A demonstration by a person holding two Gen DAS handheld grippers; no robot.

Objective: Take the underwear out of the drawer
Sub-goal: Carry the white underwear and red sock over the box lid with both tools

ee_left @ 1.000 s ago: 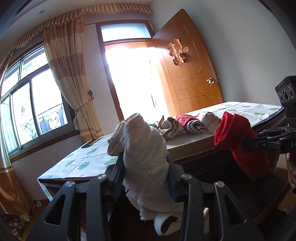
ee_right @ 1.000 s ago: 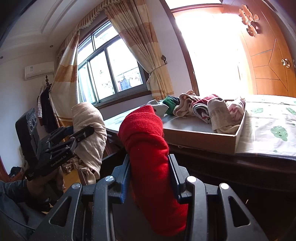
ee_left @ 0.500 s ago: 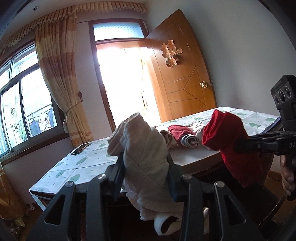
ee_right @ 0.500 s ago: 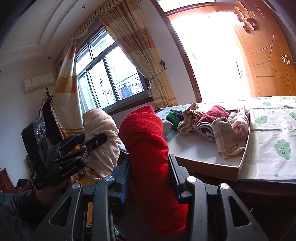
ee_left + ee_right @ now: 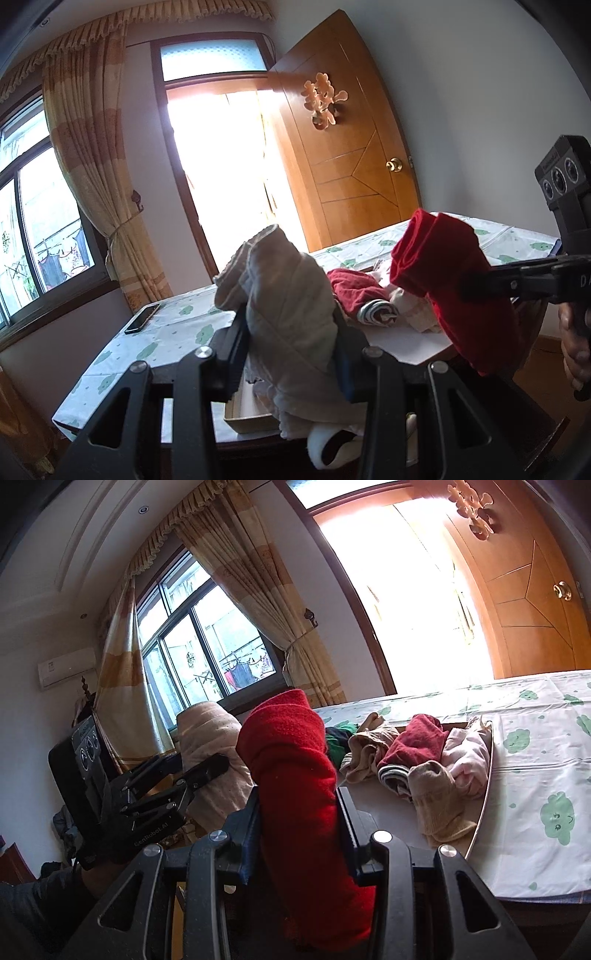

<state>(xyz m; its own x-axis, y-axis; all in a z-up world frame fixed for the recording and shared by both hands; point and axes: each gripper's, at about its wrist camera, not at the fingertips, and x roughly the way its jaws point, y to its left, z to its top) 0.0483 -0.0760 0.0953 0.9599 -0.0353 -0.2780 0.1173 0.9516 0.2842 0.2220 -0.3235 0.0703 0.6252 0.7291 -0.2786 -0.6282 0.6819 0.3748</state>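
My left gripper [image 5: 290, 332] is shut on a beige piece of underwear [image 5: 288, 295], held in the air; it also shows in the right wrist view [image 5: 210, 753]. My right gripper [image 5: 299, 812] is shut on a red piece of underwear [image 5: 295, 775], held up beside it; it also shows in the left wrist view [image 5: 454, 266]. The wooden drawer [image 5: 384, 816] lies on the table just beyond both grippers, with a heap of several garments [image 5: 413, 760] at its far end.
The table carries a white cloth with green prints [image 5: 535, 775]. A black phone [image 5: 142, 318] lies on it near the window side. An open wooden door [image 5: 351, 155] and a bright doorway stand behind. A curtained window [image 5: 207, 646] is at the left.
Both grippers have risen with their garments, so the views now look down onto the table top and into the drawer. Both holds are unchanged.
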